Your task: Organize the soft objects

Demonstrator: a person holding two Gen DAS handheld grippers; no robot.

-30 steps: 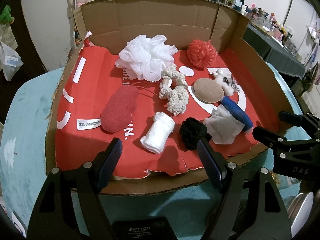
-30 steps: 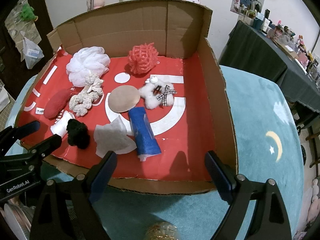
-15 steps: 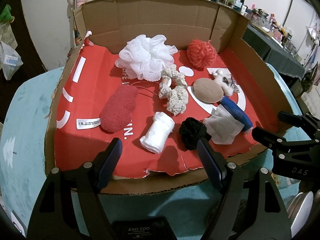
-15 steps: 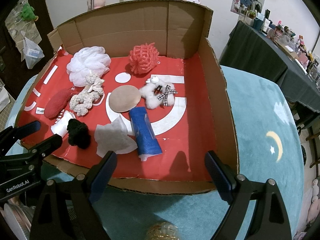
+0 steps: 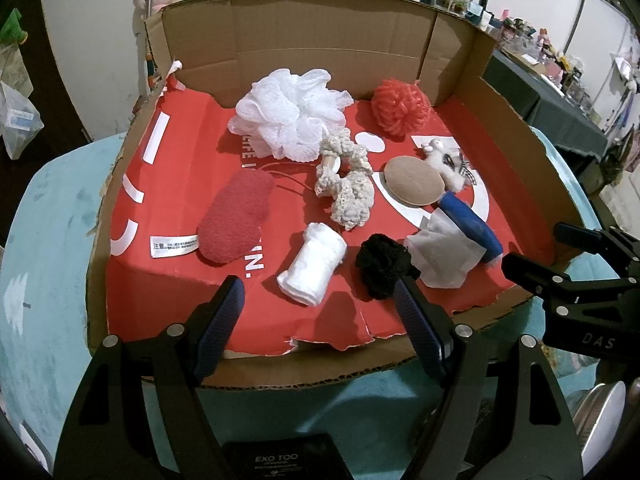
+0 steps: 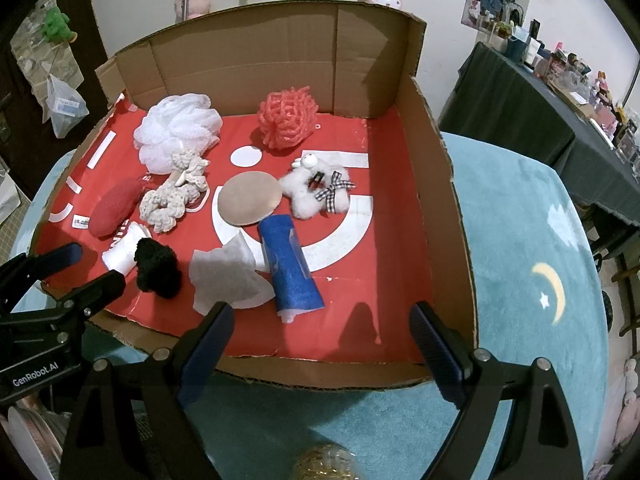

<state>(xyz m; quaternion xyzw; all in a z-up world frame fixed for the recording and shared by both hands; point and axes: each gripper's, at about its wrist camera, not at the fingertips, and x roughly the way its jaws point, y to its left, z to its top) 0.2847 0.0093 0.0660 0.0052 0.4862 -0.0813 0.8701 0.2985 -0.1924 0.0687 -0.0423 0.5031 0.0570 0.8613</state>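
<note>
One cardboard tray [image 5: 316,36] with a red printed floor sits on a teal cloth [image 6: 520,216]; ten soft things lie in it, each counted once, left to right in the left wrist view.

- One white care label [image 5: 174,246], small printed lines, too fine to read.
- One dark red fuzzy pad [image 5: 236,216], touching the label's right end.
- One white mesh bath puff [image 5: 290,118], at the back wall.
- One white rolled cloth [image 5: 314,264], near the front edge.
- One cream crocheted piece [image 5: 348,188], just below the white puff.
- One black yarn ball [image 5: 382,264], beside the rolled cloth.
- One coral mesh puff [image 5: 400,106], back right.
- One tan round pad [image 5: 414,180], overlapping the white plush.
- One white tissue sheet [image 5: 440,256], crumpled, against the blue roll.
- One small white plush with a checked bow [image 6: 318,192].
- One blue roll [image 6: 290,266], lying flat.

Writing: tray floor shows partial white letters, "N." legible near the front. Left gripper [image 5: 318,308] body reads "EXO TOO"; in the right wrist view its side reads "GenRobot.AI". Right gripper [image 6: 320,332] side reads "DAS" in the left view.

Both grippers hover over the tray's front edge, jaws wide, nothing between them.
</note>
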